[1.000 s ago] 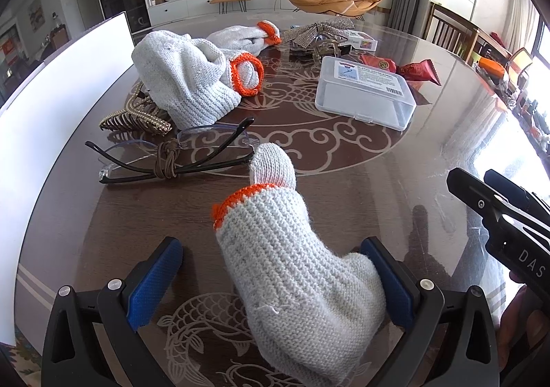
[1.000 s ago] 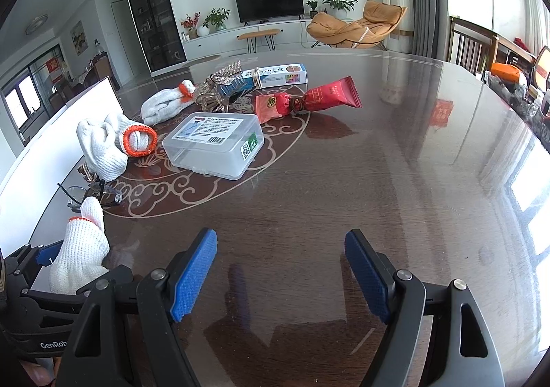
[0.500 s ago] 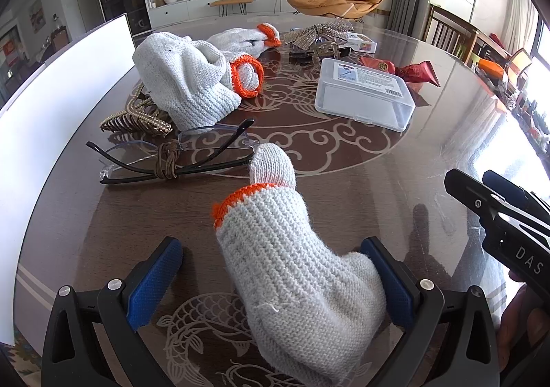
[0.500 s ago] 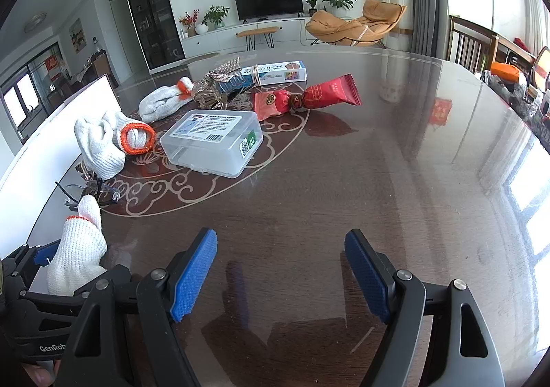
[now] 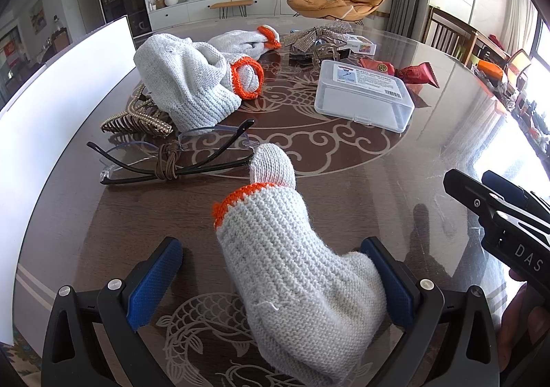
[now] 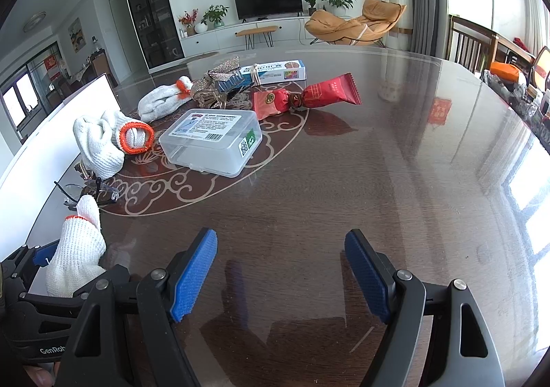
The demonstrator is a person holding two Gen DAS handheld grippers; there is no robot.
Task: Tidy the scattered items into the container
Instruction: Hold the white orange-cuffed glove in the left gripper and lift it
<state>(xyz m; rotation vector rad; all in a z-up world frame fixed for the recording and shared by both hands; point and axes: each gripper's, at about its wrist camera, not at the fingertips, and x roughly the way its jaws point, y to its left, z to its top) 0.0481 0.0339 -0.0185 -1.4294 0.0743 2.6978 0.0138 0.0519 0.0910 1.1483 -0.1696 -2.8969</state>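
- Left gripper (image 5: 271, 278): unmoved since the earlier frames, angled down over the counter (image 5: 343, 194); jaws wide, knit glove (image 5: 292, 266) between them, touching the right pad only, ungripped.
- Right gripper (image 6: 280, 275): likewise unmoved; jaws released, empty.
- Glasses (image 5: 172, 160), clear plastic box (image 5: 364, 99): beyond, unchanged.

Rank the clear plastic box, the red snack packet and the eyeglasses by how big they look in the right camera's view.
1. Clear plastic box
2. Red snack packet, though it lies farther away
3. Eyeglasses, partly hidden
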